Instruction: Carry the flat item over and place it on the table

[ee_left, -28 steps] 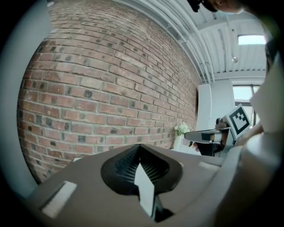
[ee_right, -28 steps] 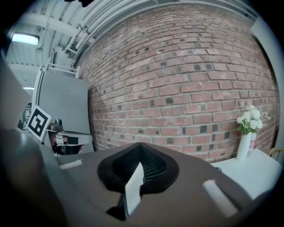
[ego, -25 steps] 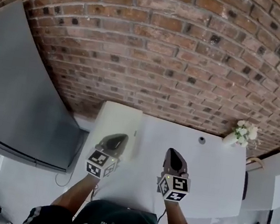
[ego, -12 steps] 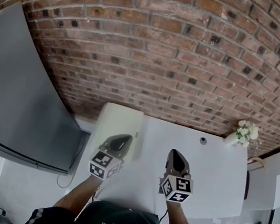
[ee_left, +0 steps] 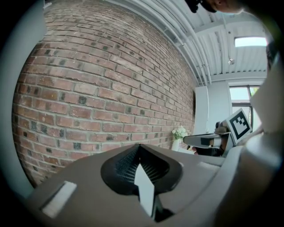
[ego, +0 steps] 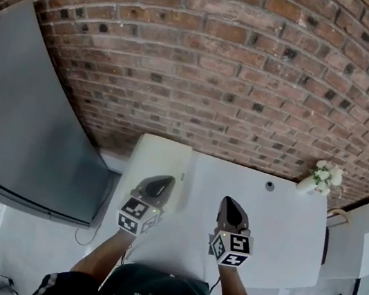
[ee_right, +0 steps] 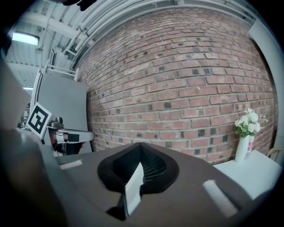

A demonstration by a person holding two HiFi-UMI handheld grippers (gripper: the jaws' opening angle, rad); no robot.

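Note:
A thin white flat item [ee_left: 144, 186] shows edge-on between the left gripper's [ee_left: 141, 165] closed jaws. The same white edge [ee_right: 133, 188] is clamped in my right gripper [ee_right: 140, 162]. In the head view the left gripper [ego: 157, 182] and right gripper [ego: 229, 204] are held side by side over the near part of a white table [ego: 283, 230]. The item cannot be told apart from the white tabletop there. Each gripper view shows the other gripper off to the side, level with it.
A brick wall [ego: 205, 63] rises behind the table. A white vase of flowers [ego: 319, 177] stands at the table's far right corner, with a small dark object [ego: 269, 186] nearby. A white cabinet [ego: 158, 156] adjoins the table's left, beside a large grey panel [ego: 20, 123].
Both grippers stay shut and keep their spacing. They have shifted only slightly, the left one a little to the right; the view has drifted a touch.

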